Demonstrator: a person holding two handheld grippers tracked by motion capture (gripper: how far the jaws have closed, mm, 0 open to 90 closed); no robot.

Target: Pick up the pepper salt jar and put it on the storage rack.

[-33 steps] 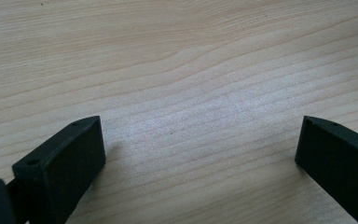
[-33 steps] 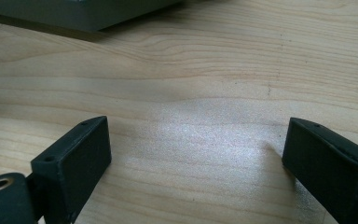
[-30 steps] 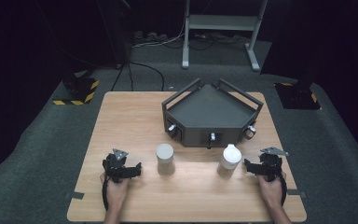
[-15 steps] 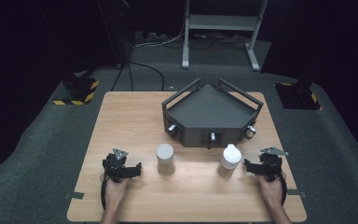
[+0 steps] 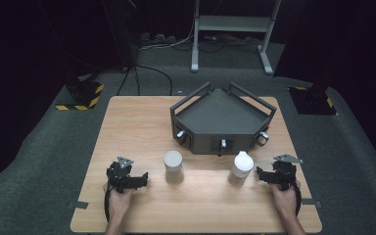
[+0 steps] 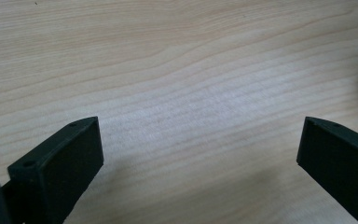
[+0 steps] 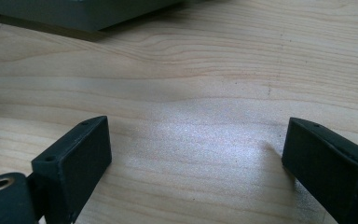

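the left gripper (image 5: pixel 139 180) and right gripper (image 5: pixel 263 175) rest on the tabletop (image 5: pixel 137 132), fingers spread wide and holding nothing. the white jar (image 5: pixel 173 166) and white bottle (image 5: pixel 240 168) stand between them, near the grey tray (image 5: pixel 220 117).

Two white containers (image 5: pixel 173 165) (image 5: pixel 240 168), one grey tray (image 5: pixel 223 117), two grippers (image 5: pixel 136 181) (image 5: pixel 263 175), one table (image 5: pixel 137 127)

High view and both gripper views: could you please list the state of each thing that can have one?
Left tongs: open, holding nothing, low over the table.
Right tongs: open, holding nothing.
White cylinder: upright, untouched.
White bottle: upright, cap on, untouched.
Dark tray: nothing visible inside.
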